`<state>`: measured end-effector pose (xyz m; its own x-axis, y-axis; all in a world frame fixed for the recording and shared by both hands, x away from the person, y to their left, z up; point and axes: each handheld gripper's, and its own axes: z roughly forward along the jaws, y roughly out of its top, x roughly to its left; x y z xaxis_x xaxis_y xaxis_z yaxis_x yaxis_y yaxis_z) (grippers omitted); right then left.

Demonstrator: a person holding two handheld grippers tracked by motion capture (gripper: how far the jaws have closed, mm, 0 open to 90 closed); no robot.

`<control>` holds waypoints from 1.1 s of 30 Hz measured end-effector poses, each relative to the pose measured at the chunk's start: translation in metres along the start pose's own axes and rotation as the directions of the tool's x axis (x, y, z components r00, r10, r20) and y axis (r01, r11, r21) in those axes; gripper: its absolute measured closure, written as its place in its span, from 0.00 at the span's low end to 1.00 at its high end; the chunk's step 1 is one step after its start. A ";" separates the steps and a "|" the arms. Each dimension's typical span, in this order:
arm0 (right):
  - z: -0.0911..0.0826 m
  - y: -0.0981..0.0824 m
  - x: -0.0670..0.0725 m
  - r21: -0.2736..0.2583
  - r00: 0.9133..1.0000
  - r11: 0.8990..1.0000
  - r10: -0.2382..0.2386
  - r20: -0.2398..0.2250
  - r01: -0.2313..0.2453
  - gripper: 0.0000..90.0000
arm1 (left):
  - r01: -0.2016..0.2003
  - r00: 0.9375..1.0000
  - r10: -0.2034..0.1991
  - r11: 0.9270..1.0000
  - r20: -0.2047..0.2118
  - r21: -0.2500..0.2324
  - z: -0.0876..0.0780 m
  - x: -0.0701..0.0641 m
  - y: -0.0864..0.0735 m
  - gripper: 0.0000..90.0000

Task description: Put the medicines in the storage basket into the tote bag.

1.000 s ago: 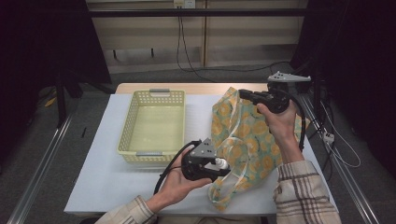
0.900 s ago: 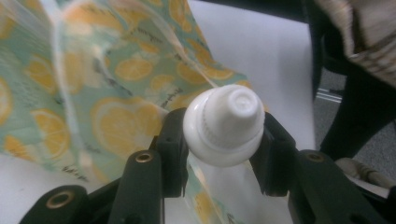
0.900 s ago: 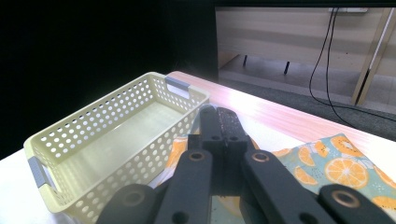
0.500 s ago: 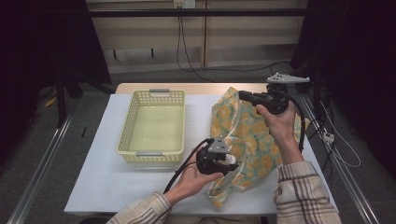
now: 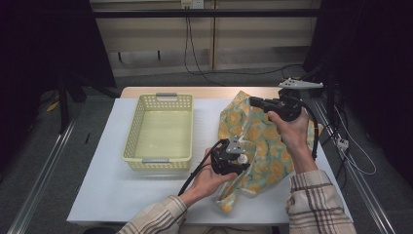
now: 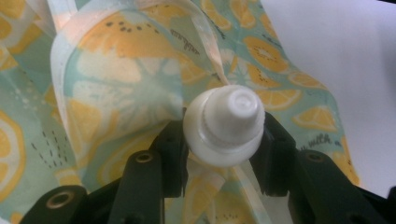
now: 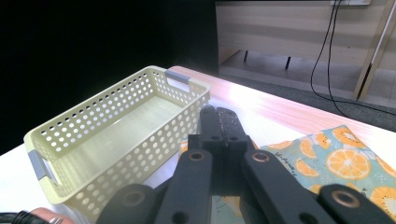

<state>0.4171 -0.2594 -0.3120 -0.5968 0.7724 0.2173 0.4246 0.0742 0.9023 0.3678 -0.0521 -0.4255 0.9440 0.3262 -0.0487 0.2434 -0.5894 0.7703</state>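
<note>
A fabric bag printed with orange slices lies at the right of the white table. Its top edge is held up at the tips of my right gripper, whose jaws are shut; in the right gripper view the cloth spreads below them. My left gripper is at the bag's near side, shut on a white capped bottle. In the left gripper view the bottle's cap sits between the pads, right against the bag's folded cloth.
An empty pale yellow perforated basket stands left of the bag, with its wall close to the right gripper. Beyond the wooden far edge of the table, cables hang along the wall. Metal rails run along both sides of the table.
My left hand has carried the bottle to the right and a little lower, up against the bag. The right gripper and the bag's raised edge have stayed where they were.
</note>
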 end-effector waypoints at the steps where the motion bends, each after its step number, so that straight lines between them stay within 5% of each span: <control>1: 0.000 0.000 0.000 0.002 1.000 1.000 0.001 0.002 -0.001 1.00 | 0.003 1.000 -0.003 1.000 -0.016 -0.008 0.001 0.001 0.000 0.67; 7: -0.001 -0.002 -0.001 0.004 1.000 1.000 0.002 0.001 -0.002 1.00 | 0.006 0.998 -0.005 1.000 -0.058 0.020 0.003 0.009 -0.002 0.67; 16: 0.001 -0.003 0.000 0.008 1.000 1.000 0.001 -0.004 -0.001 1.00 | -0.020 0.999 0.020 1.000 -0.034 0.019 0.014 0.007 0.005 0.67; 28: -0.001 -0.003 0.002 0.008 1.000 1.000 -0.002 -0.008 0.002 1.00 | 0.025 0.997 -0.023 0.999 -0.076 0.033 0.037 0.028 0.013 0.66; 31: -0.001 -0.004 0.001 0.007 1.000 1.000 0.001 -0.007 -0.001 1.00 | 0.050 0.991 -0.045 0.998 -0.126 0.043 0.043 0.031 0.015 0.66; 33: -0.002 -0.005 0.000 0.008 1.000 1.000 0.006 -0.006 -0.006 1.00 | 0.061 0.993 -0.058 0.998 -0.105 0.028 0.048 0.034 0.013 0.66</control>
<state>0.4141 -0.2611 -0.3161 -0.5983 0.7692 0.2246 0.4332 0.0747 0.8982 0.4136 -0.0847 -0.4475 0.8996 0.4359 -0.0259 0.3069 -0.5890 0.7476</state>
